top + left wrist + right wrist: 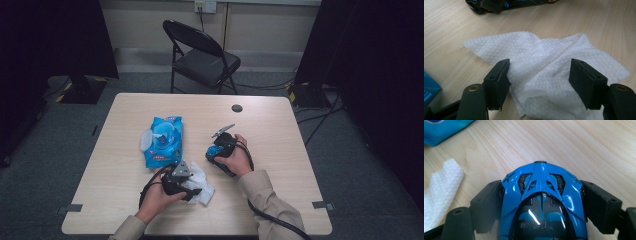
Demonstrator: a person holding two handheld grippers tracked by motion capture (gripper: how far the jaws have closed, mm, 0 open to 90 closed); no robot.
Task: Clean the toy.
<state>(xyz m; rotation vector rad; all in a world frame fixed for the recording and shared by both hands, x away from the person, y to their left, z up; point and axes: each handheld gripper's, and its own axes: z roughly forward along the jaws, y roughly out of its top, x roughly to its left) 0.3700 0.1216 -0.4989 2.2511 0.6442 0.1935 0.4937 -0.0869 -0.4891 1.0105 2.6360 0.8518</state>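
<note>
A crumpled white wipe [549,50] lies flat on the wooden table [270,125]. My left gripper [539,70] is open, one jaw on each side of the wipe's raised middle. From above, the left gripper [192,189] sits over the wipe [204,192] near the front edge. A glossy blue and black toy car [541,195] is clamped by its sides between the jaws of my right gripper [541,192], nose pointing away. In the high view the right gripper [216,152] holds the car [215,150] just right of the table's centre.
A blue wet-wipe pack [162,140] with its lid flipped open lies left of centre, close behind the left gripper. A small dark disc [237,108] sits near the far edge. A black folding chair [200,55] stands beyond the table.
</note>
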